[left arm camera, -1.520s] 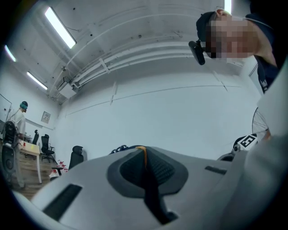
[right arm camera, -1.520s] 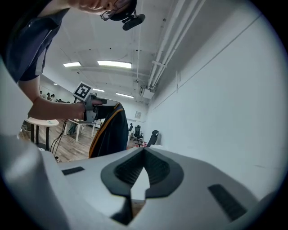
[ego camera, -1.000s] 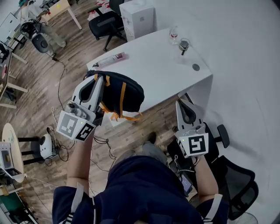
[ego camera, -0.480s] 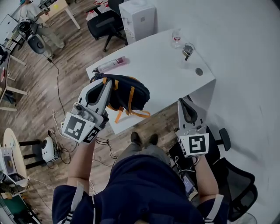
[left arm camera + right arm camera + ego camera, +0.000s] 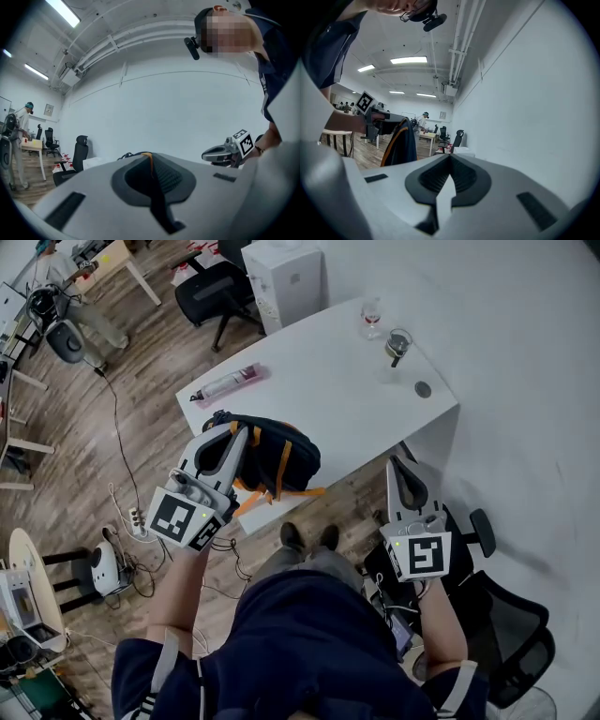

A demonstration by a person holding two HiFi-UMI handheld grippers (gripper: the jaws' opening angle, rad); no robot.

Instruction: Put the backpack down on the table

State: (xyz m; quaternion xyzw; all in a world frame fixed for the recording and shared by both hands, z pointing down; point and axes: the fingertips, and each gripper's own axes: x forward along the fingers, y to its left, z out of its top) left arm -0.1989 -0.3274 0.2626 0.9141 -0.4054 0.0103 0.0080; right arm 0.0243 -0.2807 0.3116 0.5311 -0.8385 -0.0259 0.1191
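Near edge of the white surface (image 5: 347, 381), backpack (image 5: 277, 454) hanging over it from the left hand-held gripper (image 5: 236, 432) clamped on its top strap: carry further inward, lower flat onto the base, then release, with the closed, empty right hand-held gripper (image 5: 401, 468) held aside.

I see a wood floor (image 5: 141, 409) meeting a plain white wall (image 5: 525, 352). A white table (image 5: 328, 381) stands beside that wall, with 1 black chair (image 5: 214, 292) and a white cabinet (image 5: 289, 277) at its far end. Strip lights (image 5: 408, 60) and pipes (image 5: 140, 40) cross the ceiling.
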